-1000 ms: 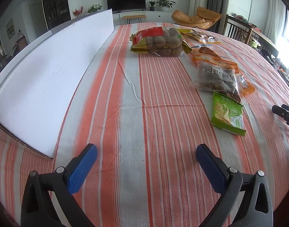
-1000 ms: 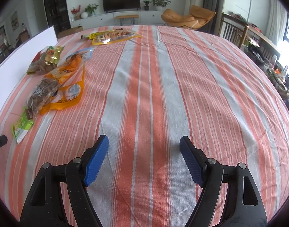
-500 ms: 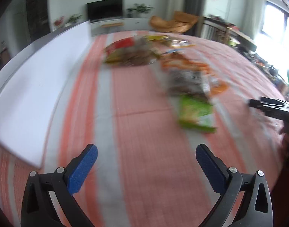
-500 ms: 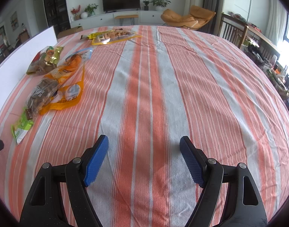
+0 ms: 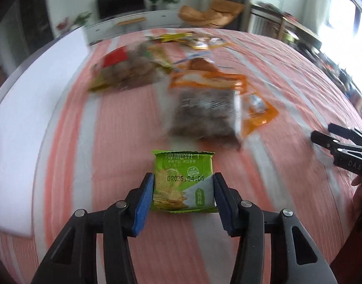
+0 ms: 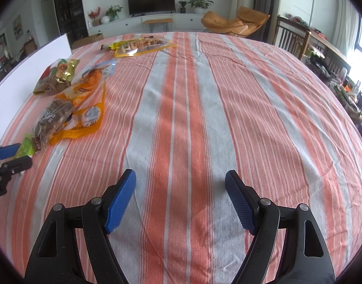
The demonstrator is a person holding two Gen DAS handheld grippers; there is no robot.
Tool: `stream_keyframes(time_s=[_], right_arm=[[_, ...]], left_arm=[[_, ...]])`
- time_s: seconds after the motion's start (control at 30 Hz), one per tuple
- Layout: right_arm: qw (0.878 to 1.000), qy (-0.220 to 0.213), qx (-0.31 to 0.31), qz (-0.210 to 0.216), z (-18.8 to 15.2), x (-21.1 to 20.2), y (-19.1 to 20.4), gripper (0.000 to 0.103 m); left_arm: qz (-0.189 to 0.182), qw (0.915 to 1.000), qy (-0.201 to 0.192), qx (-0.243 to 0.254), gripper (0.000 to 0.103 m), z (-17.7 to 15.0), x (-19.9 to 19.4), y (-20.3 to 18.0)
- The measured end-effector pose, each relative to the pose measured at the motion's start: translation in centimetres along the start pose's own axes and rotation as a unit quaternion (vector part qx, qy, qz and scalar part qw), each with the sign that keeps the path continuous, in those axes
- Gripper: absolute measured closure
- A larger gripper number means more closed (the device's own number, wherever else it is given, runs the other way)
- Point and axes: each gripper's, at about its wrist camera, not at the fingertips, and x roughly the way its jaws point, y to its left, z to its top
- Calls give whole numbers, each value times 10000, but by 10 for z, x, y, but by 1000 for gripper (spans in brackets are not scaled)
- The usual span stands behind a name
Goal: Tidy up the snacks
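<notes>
Left gripper point(image 5: 183, 189) had just been closing, and its blue pads point(image 5: 143, 203) now pressed both side edges of the green cracker packet point(image 5: 183, 182), which sat square between them; a second earlier the same jaws stood wide over bare cloth with the packet lying well off to the right. The packet looked held, though whether it had left the striped tablecloth point(image 5: 110, 142) could not be told. Right gripper point(image 6: 181, 198) was unchanged: jaws wide apart, nothing between them, poised over bare cloth well away from the snacks. Just beyond the green packet lay the clear bag of brown snacks point(image 5: 204, 116), partly on top of an orange pouch point(image 5: 256, 108), both blurred. Farther off sat the bag of round nuts with a red label point(image 5: 124, 71), and beyond it a yellow packet point(image 6: 138, 46) near the table's far edge. White board point(image 5: 27, 118) ran along the left side. Reading: first pick appeared made; where the packet should go was not evident, and four other packets remained unsorted.
</notes>
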Motion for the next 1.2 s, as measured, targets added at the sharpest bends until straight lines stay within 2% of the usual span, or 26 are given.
stream_keyframes(time_s=[0.07,0.23,0.3,0.37,0.47,0.5,0.53,0.63,1.2], right_arm=[[10000,-2,6,13,0,0,0,23],[10000,4,-7,-3,0,0,1,23],[10000,3,-11,-12,0,0,1,23],[10000,1,10,-16,0,-1,1,23],[10000,0,31,-16,0,0,1,23],[10000,0,31,-17,0,0,1,23],[10000,0,32,-17,0,0,1,23],[10000,-4,36,-10,0,-1,1,23],[10000,-3,55,-39,0,-1,0,23]], left_arm=[[161,9996,-55,-229,54,-12,-9,21],[471,9973,-139,-550,52,-18,-11,57],[564,9963,-253,-598,45,-20,-8,66],[650,9954,-309,-633,23,-22,-4,71],[615,9952,-307,-691,20,-23,-3,74],[647,9955,-280,-628,17,-22,-1,72],[653,9958,-238,-604,10,-22,0,70],[654,9954,-159,-686,4,-20,3,73],[707,9947,-140,-732,0,-19,3,73]])
